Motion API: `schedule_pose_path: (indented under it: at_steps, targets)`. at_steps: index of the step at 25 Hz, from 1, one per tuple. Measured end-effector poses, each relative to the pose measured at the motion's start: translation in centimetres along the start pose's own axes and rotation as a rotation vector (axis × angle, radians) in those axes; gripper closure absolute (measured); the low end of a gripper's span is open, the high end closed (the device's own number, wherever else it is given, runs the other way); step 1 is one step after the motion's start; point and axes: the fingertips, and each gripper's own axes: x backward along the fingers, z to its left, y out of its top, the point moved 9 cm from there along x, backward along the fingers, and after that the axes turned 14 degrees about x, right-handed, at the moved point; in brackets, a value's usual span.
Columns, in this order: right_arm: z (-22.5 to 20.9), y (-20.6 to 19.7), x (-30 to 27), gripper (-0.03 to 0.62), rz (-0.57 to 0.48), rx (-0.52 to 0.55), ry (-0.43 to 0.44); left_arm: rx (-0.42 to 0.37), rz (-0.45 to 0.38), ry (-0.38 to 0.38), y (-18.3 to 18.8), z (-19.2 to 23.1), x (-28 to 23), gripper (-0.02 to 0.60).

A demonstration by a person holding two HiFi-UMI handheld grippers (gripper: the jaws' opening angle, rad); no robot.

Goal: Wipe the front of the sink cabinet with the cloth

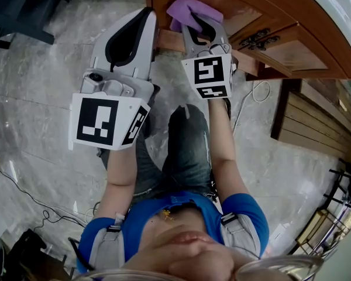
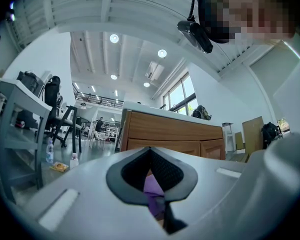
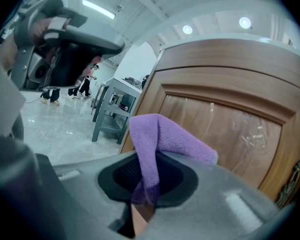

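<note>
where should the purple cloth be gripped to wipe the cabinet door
Grip the cloth by its bunched end, from the side away from the cabinet door, as the right gripper has it: jaws shut on that fold, the loose flap drapes toward the wood.

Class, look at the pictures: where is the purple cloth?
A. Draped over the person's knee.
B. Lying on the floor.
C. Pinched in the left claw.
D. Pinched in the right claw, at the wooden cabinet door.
D: the right claw is shut on the purple cloth, right at the cabinet door.
</note>
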Motion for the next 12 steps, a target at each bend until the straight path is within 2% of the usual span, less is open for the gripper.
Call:
schedule_pose_path:
  at_steps: [12]
  targets:
    - [1.4,1.8,-2.0,0.537,-0.071,-0.016,0.069,-0.004,-0.006,0.023,0.3,0.7,0.3,0.581]
